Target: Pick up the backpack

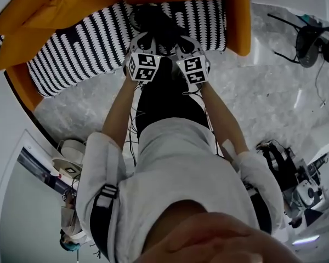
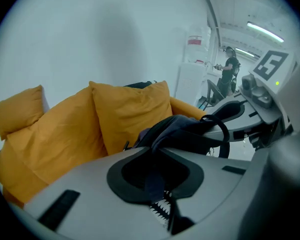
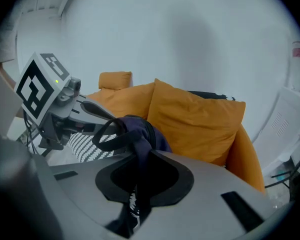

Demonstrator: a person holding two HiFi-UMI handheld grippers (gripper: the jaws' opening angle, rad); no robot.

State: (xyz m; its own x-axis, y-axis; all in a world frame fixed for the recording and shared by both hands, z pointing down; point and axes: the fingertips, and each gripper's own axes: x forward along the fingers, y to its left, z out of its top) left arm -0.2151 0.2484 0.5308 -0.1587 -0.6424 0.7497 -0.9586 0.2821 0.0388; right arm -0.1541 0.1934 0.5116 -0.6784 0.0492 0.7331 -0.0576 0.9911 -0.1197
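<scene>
The dark backpack (image 1: 155,22) hangs over the striped sofa seat, lifted between both grippers. In the left gripper view the backpack (image 2: 182,131) bunches just beyond my left gripper (image 2: 157,180), whose jaws are shut on a dark strap running down through them. My right gripper (image 3: 139,184) is likewise shut on a dark strap of the backpack (image 3: 135,131). From the head view the left gripper (image 1: 148,38) and right gripper (image 1: 183,40) stand side by side, close together, at the backpack's top. A strap loop (image 2: 223,134) hangs free near the other gripper.
An orange sofa with orange cushions (image 3: 200,118) and a black-and-white striped seat (image 1: 88,44) lies right ahead. Grey marble floor (image 1: 263,95) spreads to the right, with a black chair frame (image 1: 311,37) and equipment (image 1: 296,182). A person (image 2: 231,69) stands far off.
</scene>
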